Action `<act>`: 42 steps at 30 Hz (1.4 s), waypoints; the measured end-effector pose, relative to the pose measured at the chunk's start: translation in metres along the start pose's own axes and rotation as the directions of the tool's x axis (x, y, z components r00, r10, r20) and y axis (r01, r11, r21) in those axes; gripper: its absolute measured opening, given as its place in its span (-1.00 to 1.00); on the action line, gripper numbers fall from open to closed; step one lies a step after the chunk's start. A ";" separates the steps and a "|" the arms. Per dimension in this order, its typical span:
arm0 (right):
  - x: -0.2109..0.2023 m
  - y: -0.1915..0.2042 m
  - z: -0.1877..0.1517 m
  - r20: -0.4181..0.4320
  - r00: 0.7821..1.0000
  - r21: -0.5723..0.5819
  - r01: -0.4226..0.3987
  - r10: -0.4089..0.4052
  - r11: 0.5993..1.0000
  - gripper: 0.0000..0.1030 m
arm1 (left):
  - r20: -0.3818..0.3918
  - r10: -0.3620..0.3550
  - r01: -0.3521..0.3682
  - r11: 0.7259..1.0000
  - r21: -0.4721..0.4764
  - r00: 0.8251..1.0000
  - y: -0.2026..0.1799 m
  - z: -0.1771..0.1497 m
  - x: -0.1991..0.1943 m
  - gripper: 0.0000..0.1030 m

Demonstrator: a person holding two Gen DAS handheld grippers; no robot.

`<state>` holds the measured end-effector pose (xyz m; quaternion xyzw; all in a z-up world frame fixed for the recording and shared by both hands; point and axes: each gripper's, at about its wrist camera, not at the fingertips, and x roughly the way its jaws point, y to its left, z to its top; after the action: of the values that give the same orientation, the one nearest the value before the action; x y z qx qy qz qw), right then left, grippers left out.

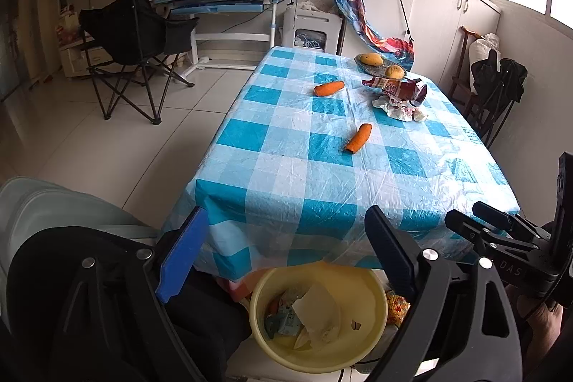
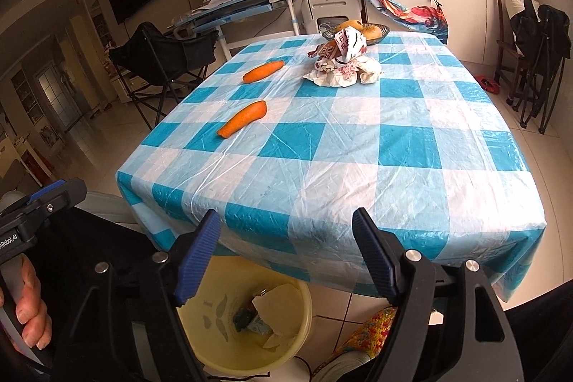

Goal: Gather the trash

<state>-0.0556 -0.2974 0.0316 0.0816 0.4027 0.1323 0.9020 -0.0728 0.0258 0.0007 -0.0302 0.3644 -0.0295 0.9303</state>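
Below the table's (image 2: 358, 210) near edge, a yellow bin (image 2: 215, 339) sits on open floor.

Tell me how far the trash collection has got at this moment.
Done: the yellow bin below the table edge already holds paper and wrappers. In hand: nothing; the left gripper and right gripper are both open and empty above the bin. Left: the crumpled wrappers beside the fruit bowl on the table, possibly also the two carrot pieces.
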 end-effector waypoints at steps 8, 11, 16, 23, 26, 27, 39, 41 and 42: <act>0.001 -0.001 -0.001 0.002 1.000 -0.002 0.021 -0.021 1.000 0.44 | 0.012 0.008 -0.009 1.000 0.018 1.000 -0.004 -0.001 0.000 0.71; 0.001 -0.001 0.000 0.005 1.000 -0.002 0.025 -0.025 1.000 0.46 | 0.012 0.010 -0.010 1.000 0.023 1.000 -0.005 -0.001 0.000 0.72; 0.001 -0.002 0.000 0.008 1.000 -0.003 0.029 -0.029 1.000 0.46 | 0.013 0.010 -0.011 1.000 0.022 1.000 -0.005 -0.001 0.000 0.73; 0.001 -0.003 0.000 0.009 0.999 -0.002 0.031 -0.031 1.000 0.49 | 0.013 0.011 -0.011 1.000 0.024 1.000 -0.005 -0.001 0.000 0.73; 0.002 -0.003 0.000 0.009 0.999 -0.003 0.032 -0.032 0.999 0.50 | 0.013 0.011 -0.011 1.000 0.023 1.000 -0.005 -0.002 0.000 0.73; 0.001 -0.003 0.000 0.009 0.999 -0.002 0.032 -0.032 0.999 0.50 | 0.013 0.011 -0.011 1.000 0.023 1.000 -0.005 -0.002 0.000 0.73; 0.001 -0.003 0.000 0.011 0.999 -0.002 0.034 -0.034 0.999 0.50 | 0.014 0.013 -0.014 1.000 0.022 1.000 -0.005 -0.001 0.000 0.74; 0.002 -0.003 0.000 0.009 0.999 -0.002 0.034 -0.033 0.999 0.50 | 0.014 0.014 -0.014 1.000 0.022 1.000 -0.005 -0.001 0.001 0.74; 0.002 -0.003 0.000 0.009 0.999 -0.002 0.034 -0.034 0.999 0.50 | 0.014 0.013 -0.014 1.000 0.022 1.000 -0.005 -0.001 0.000 0.75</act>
<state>-0.0541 -0.2998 0.0297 0.0743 0.3996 0.1171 0.9061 -0.0733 0.0209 0.0002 -0.0176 0.3579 -0.0271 0.9332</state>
